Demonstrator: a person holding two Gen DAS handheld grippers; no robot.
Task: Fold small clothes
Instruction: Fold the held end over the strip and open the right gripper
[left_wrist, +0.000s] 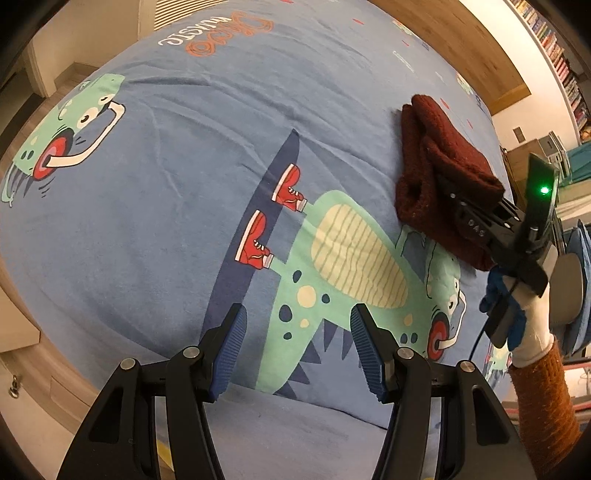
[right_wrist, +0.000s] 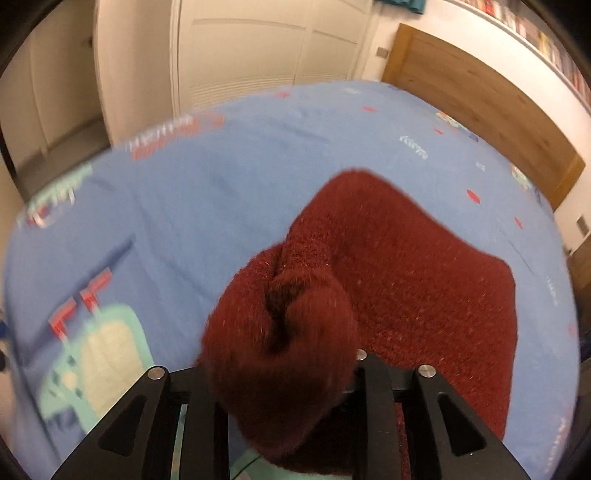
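Covering bed: blue dinosaur-print sheet (left_wrist: 155, 206); right gripper (right_wrist: 284, 373) jaws clamp maroon knit garment (right_wrist: 406, 266), left gripper (left_wrist: 297, 350) jaws wide, empty.

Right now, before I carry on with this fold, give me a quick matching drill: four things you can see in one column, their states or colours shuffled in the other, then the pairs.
Things
1. left gripper
2. right gripper
3. knit garment
4. bedsheet

States or colours
A. dark red, bunched in folds
B. blue, printed with green cartoon monsters
C. jaws apart, nothing between them
D. closed on a wad of red knit

Pairs: 1-C, 2-D, 3-A, 4-B
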